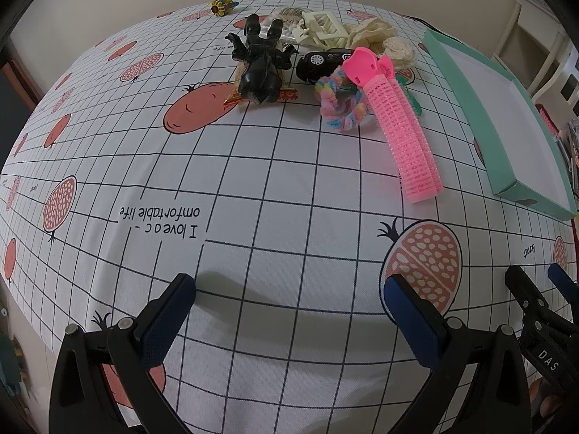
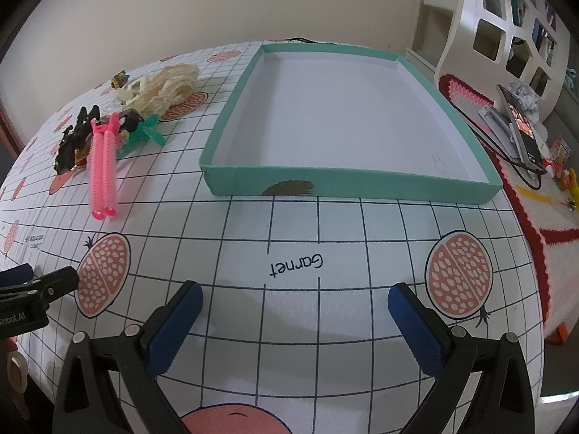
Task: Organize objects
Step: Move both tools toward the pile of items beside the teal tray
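Note:
A pile of small objects lies at the table's far side: a pink hair roller clip (image 1: 405, 126) (image 2: 103, 166), a black toy figure (image 1: 260, 65) (image 2: 70, 141), a black toy car (image 1: 324, 61), a pastel fuzzy ring (image 1: 340, 103), a cream claw clip (image 1: 324, 29) and cream lace (image 1: 383, 39) (image 2: 163, 85). An empty teal box (image 2: 347, 119) (image 1: 506, 126) sits to their right. My left gripper (image 1: 289, 300) is open over bare cloth, well short of the pile. In front of the box, my right gripper (image 2: 295, 303) is open and holds nothing.
A yellow and blue trinket (image 1: 223, 5) lies at the far edge. The tablecloth (image 1: 253, 188) is white with a grid and pomegranate prints. Right of the table are a phone on a stand (image 2: 521, 126), a crocheted mat (image 2: 542, 224) and a white shelf (image 2: 506, 29).

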Demonstrator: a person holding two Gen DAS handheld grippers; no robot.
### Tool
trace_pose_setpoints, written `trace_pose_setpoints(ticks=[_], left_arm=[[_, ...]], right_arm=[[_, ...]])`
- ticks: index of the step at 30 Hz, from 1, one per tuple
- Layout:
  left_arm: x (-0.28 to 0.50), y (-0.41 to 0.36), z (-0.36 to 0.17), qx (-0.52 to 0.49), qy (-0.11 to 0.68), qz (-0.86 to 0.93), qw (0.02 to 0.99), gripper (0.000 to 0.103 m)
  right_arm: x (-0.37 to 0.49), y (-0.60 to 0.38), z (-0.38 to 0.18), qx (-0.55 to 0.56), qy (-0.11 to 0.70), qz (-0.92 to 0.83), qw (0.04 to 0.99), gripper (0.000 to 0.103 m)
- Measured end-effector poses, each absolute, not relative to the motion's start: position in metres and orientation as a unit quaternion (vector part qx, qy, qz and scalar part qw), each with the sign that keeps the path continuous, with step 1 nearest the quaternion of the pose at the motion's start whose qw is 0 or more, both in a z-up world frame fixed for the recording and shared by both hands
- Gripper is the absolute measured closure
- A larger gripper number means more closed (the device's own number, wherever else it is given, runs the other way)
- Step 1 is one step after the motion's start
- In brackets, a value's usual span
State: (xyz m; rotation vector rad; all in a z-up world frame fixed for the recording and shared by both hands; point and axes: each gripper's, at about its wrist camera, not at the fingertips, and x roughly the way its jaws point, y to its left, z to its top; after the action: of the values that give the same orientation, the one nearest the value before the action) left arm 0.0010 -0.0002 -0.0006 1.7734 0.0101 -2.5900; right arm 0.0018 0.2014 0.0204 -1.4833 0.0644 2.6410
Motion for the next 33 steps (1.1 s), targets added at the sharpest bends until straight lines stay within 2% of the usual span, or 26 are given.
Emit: trace_pose_setpoints(ticks=[9,14,26,33], left_arm=[[0.002,-0.003,-0.001,0.573,0.006,-0.820,0.002,0.000],[-0.013,-0.026,0.001,0.584,0.052,-0.810,0.000,0.000],[-0.053,-0.053,0.063,0.542,0.063,-0.838,0.030,0.000],[-0.094,-0.071,0.075,0.553,0.075,-0.829,0.050,0.001]], right_arm=[[0.000,0.204,0.023,-0.504,0.024,0.862,0.052,0.000],[-0.001,0.204,0.036,-0.491,0.034,0.869,0.046,0.000],[-0.028,0.169,0.102,-0.420,0.008,0.907,-0.015,0.000],[-0.068,0.128,0.115,-0.416,-0.019,0.907,-0.068,0.000]])
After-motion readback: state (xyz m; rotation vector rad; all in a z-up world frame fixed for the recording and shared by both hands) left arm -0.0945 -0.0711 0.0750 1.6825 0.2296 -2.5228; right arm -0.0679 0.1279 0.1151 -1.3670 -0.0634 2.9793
